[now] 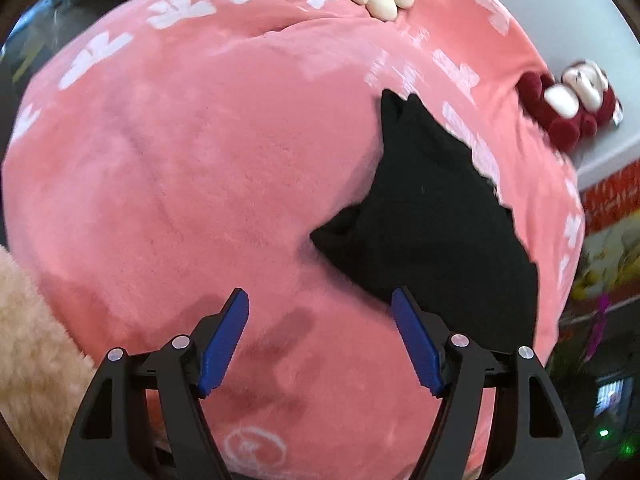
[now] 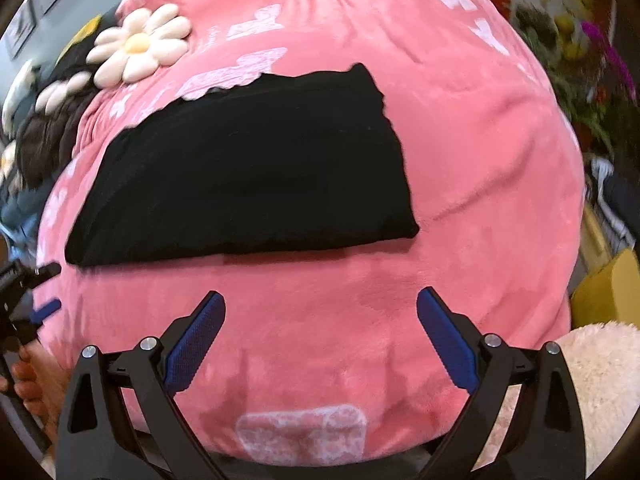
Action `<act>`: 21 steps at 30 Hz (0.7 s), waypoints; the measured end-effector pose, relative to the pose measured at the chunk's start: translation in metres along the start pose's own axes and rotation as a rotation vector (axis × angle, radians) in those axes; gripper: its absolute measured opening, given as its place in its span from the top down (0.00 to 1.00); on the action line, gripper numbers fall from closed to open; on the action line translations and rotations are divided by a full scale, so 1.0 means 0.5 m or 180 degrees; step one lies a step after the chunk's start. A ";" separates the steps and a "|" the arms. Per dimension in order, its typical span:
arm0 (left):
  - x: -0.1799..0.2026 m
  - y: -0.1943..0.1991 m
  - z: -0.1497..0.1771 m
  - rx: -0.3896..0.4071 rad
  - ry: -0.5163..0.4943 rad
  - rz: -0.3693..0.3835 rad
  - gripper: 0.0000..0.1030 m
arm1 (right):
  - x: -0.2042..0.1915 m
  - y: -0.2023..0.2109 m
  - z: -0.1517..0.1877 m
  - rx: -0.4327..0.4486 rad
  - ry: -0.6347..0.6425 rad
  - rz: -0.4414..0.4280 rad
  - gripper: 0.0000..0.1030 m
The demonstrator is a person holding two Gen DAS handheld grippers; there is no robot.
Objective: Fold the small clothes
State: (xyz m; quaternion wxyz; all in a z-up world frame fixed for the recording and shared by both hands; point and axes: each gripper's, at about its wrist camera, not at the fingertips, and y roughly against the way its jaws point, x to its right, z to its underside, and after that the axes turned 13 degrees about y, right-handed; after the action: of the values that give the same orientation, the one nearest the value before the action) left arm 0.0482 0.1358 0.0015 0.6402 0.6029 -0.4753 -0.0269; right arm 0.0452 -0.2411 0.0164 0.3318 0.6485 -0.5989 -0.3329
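At the far left of the right wrist view a person's hand gripped the handle of the left gripper, whose blue ribbed pads stood well apart with nothing between them, only pink plush showing in the gap; its right-hand pad sat just beside the near edge of the black folded garment of soft knit cloth, and whether it touched the cloth could not be told. That garment lay flat on the pink fleece blanket with white printed motifs, already doubled into a rough trapezoid, with one end tapering to a loose point in the left wrist view. Beyond it, a cream plush daisy with a yellow centre rested on the blanket's far side. Further right, the right gripper hung over bare blanket short of the garment's near edge, its jaws spread wide and empty. The cloth looked light, limp and thin, likely to sag and unfold if lifted by one spot, and its dark knit should not slip in ribbed pads. The best hold would probably be a pinch through all layers at the two corners of one short end, so the fold carries over evenly without dragging the fleece beneath
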 end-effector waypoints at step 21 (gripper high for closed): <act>0.089 -0.012 -0.070 -0.0406 -0.0060 0.0277 0.95 | 0.093 -0.032 -0.150 -0.0191 -0.0156 -0.0577 0.89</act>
State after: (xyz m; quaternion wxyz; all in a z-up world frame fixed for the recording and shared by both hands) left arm 0.0979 0.1335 0.0286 0.6733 0.5395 -0.5044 -0.0350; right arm 0.1192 -0.2841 0.0432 0.3048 0.6814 -0.5354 -0.3950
